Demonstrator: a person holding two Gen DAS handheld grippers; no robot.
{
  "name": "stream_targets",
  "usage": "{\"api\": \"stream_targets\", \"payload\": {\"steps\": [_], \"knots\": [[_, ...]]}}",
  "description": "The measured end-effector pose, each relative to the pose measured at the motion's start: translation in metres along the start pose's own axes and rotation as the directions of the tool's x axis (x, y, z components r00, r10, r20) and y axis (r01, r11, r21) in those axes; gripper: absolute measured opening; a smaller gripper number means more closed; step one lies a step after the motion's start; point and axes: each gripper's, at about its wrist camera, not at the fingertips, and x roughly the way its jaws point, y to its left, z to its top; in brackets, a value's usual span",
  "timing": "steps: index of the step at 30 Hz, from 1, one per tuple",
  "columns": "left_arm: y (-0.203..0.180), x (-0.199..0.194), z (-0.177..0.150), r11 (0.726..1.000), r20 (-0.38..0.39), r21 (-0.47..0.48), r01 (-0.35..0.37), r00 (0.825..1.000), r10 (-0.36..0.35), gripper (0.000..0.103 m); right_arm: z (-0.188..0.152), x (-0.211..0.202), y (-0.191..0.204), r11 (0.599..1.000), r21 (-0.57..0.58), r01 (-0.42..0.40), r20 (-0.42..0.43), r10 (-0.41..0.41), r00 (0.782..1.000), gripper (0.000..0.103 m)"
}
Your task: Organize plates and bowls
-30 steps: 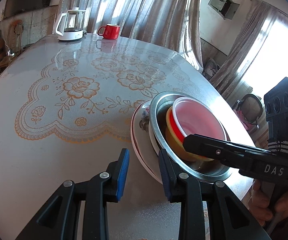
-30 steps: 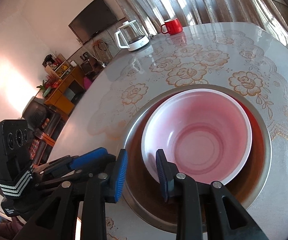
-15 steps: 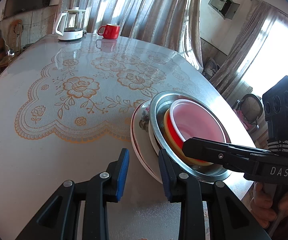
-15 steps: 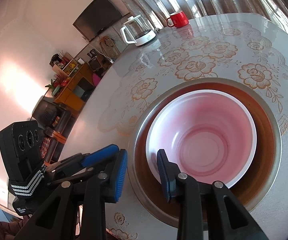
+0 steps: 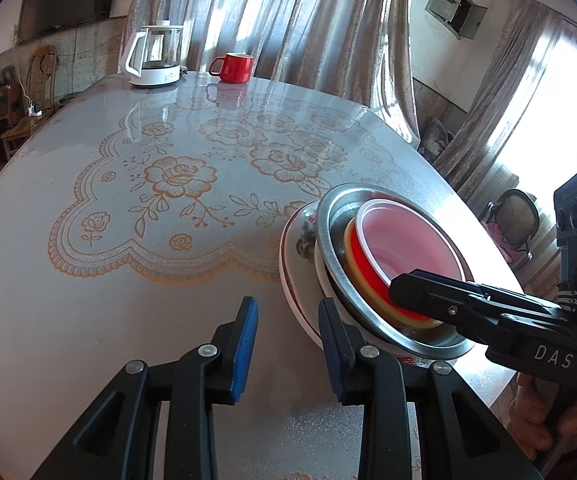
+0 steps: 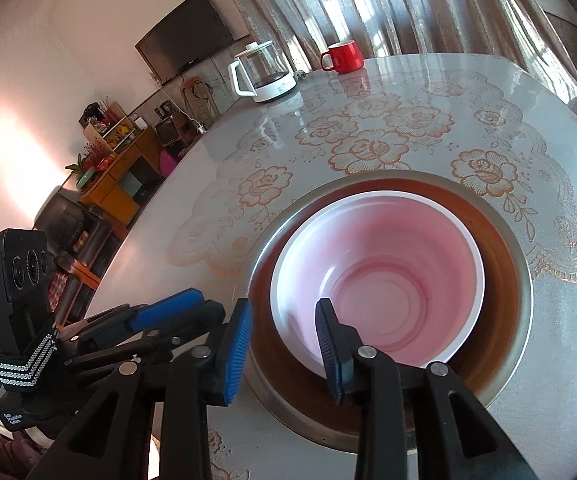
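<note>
Plates and bowls sit nested in one stack near the table (image 5: pixel 68 320) edge: a floral plate (image 5: pixel 294 240) at the bottom, a steel bowl (image 5: pixel 330 232) on it, then a yellow bowl (image 5: pixel 350 256), a red bowl (image 5: pixel 362 248) and a pink bowl (image 6: pixel 376 280) innermost. Your left gripper (image 5: pixel 286 344) stands with its jaws parted and nothing between them, its right finger just beside the plate's rim at the stack's 7 o'clock. Your right gripper (image 6: pixel 282 342) straddles the near rims at 6 o'clock, one pad inside the pink bowl, the other outside the steel bowl; whether the pads press I cannot tell. A kettle (image 5: pixel 154 58) and red mug (image 5: pixel 234 67) stand well apart at 12 o'clock.
</note>
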Motion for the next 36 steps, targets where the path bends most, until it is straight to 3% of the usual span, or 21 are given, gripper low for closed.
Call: {"api": "stream_targets", "payload": {"steps": [7, 13, 19, 25, 36], "knots": [[-0.006, -0.012, -0.005, 0.994, 0.058, 0.031, -0.104, 0.993, 0.102, 0.043, -0.007, -0.017, 0.000, 0.992, 0.018, 0.122, 0.105, -0.124, 0.987, 0.033], [-0.014, -0.022, -0.010, 0.987, 0.090, 0.027, -0.157, 0.984, 0.154, 0.053, -0.018, -0.035, 0.000, 0.964, 0.060, 0.257, 0.195, -0.264, 0.945, 0.037], [-0.027, -0.029, -0.015, 0.977, 0.136, 0.045, -0.209, 0.970, 0.202, 0.066, -0.032, -0.043, -0.004, 0.932, 0.103, 0.348, 0.224, -0.362, 0.905, 0.038], [-0.038, -0.034, -0.019, 0.969, 0.175, 0.054, -0.242, 0.957, 0.229, 0.077, -0.039, -0.050, -0.007, 0.906, 0.130, 0.403, 0.245, -0.423, 0.872, 0.038], [-0.046, -0.042, -0.022, 0.965, 0.210, 0.064, -0.253, 0.949, 0.235, 0.084, -0.044, -0.056, -0.003, 0.905, 0.125, 0.407, 0.263, -0.426, 0.865, 0.040]]}}
